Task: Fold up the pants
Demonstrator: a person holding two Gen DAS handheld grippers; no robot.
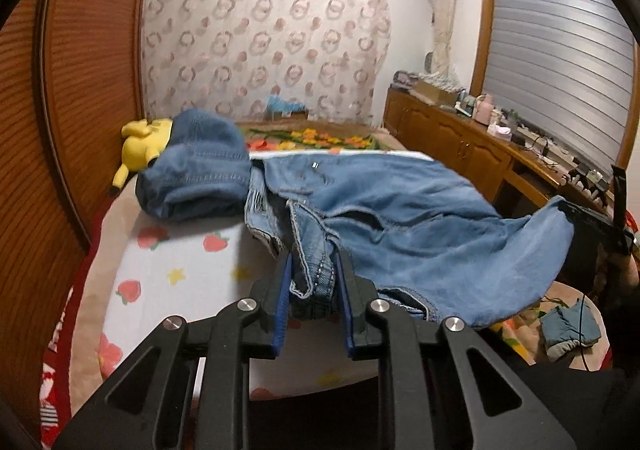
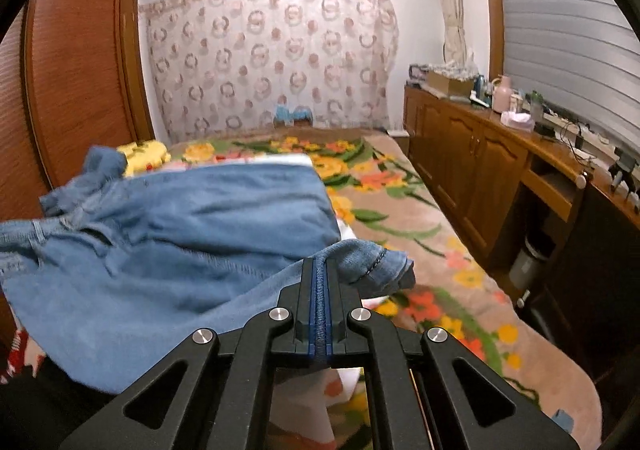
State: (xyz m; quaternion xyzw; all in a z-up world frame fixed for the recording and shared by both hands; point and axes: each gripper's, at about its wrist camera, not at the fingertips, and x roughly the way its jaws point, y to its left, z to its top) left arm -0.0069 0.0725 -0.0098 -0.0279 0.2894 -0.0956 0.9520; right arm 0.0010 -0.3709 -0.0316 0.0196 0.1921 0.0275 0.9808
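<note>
Light blue jeans [image 1: 400, 217] hang stretched between both grippers above the bed. My left gripper [image 1: 314, 262] is shut on a bunched hem and seam of the jeans. My right gripper [image 2: 319, 270] is shut tight on another edge of the jeans [image 2: 168, 234]; it also shows at the right edge of the left wrist view [image 1: 600, 226]. The far part of the jeans rests on the bed by a white strip.
A darker folded denim piece [image 1: 192, 173] lies on a yellow plush toy [image 1: 140, 145] at the bed's left. The strawberry sheet [image 1: 168, 278] and floral blanket [image 2: 420, 250] cover the bed. A wooden wardrobe [image 1: 60, 109] stands left, a cluttered sideboard [image 2: 500, 153] right.
</note>
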